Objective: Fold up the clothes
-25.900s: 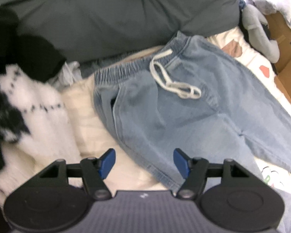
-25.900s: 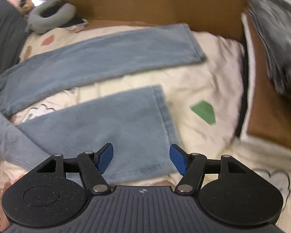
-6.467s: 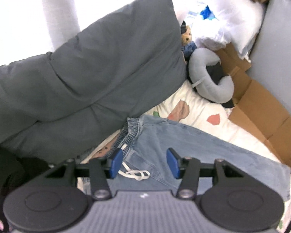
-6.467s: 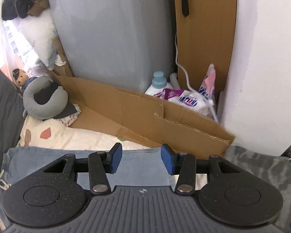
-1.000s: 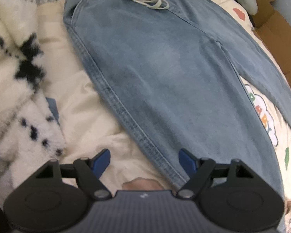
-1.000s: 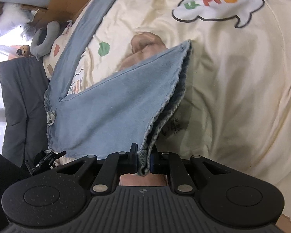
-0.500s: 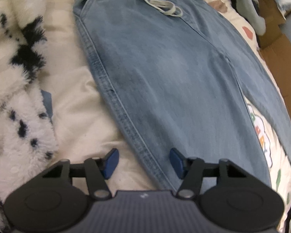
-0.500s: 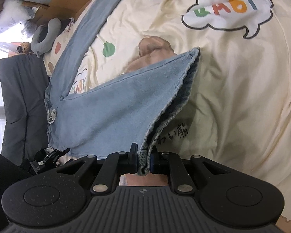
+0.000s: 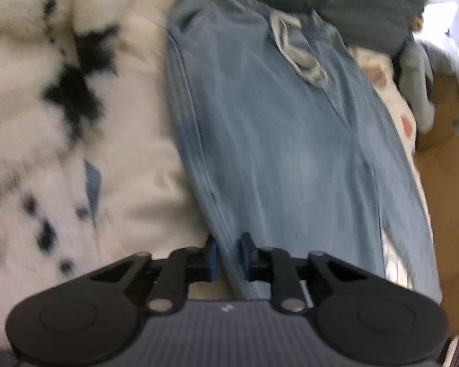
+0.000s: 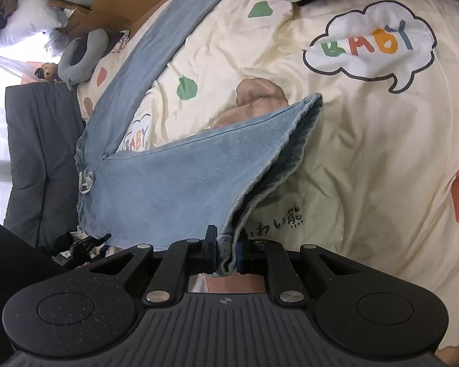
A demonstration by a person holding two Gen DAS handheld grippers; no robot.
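**Inspector:** State of both tools and the garment?

**Assistant:** The light blue denim drawstring trousers (image 9: 284,140) lie lengthwise on the cream printed bedsheet (image 10: 367,153), waistband towards the dark grey cushion (image 9: 352,3). The right gripper (image 10: 226,246) is clamped on the hem corner of the near leg, which is raised off the sheet. The left gripper (image 9: 228,255) has its jaws narrowed onto the outer side seam of the same leg; the view is blurred, so firm contact appears likely but is not certain.

**Inspector:** The far leg?

**Assistant:** Flat, stretching away towards the brown cardboard (image 10: 131,3).

**Inspector:** Recommendation for this step?

**Assistant:** I judge the near leg is to be laid over the far one. Confirm the left bite first, lift both points level, keep the seam taut between them, and carry it across so that seam meets seam. Keep clear of the white black-spotted fleece (image 9: 46,116) beside the left tool, which could snag.
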